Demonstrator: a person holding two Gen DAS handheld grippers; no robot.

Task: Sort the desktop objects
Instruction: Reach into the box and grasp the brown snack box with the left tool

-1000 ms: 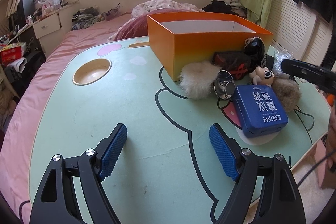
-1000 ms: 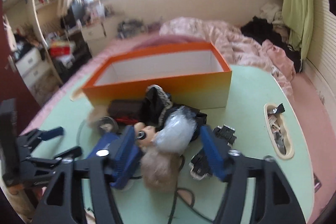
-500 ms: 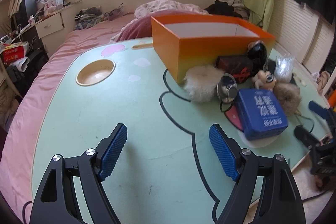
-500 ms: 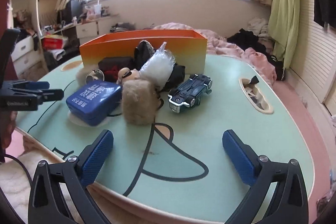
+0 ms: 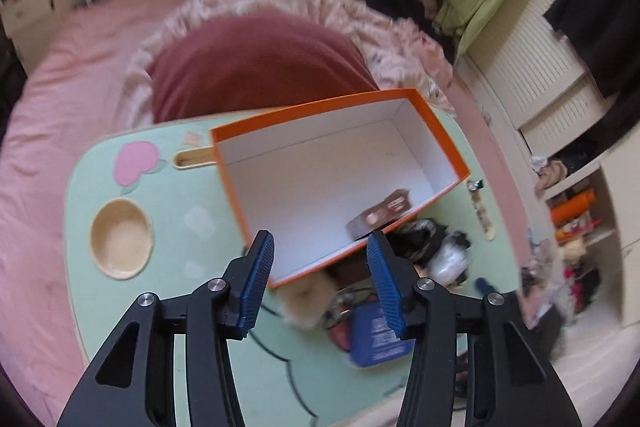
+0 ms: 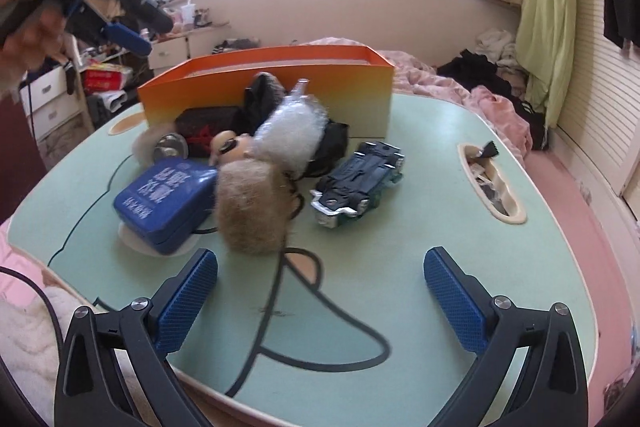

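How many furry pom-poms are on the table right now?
2. The brown pom-pom sits beside the blue tin; the white pom-pom lies by the orange box corner. The pile may hide others.

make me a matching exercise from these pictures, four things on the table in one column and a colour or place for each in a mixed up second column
Things:
1. blue tin
2. toy car
3. orange box
4. brown card

Descriptions:
A. lies inside the box
B. at the back, behind the pile
C. upside down, wheels up
D. left of the tan fur ball

Pairs: 1-D, 2-C, 3-B, 4-A
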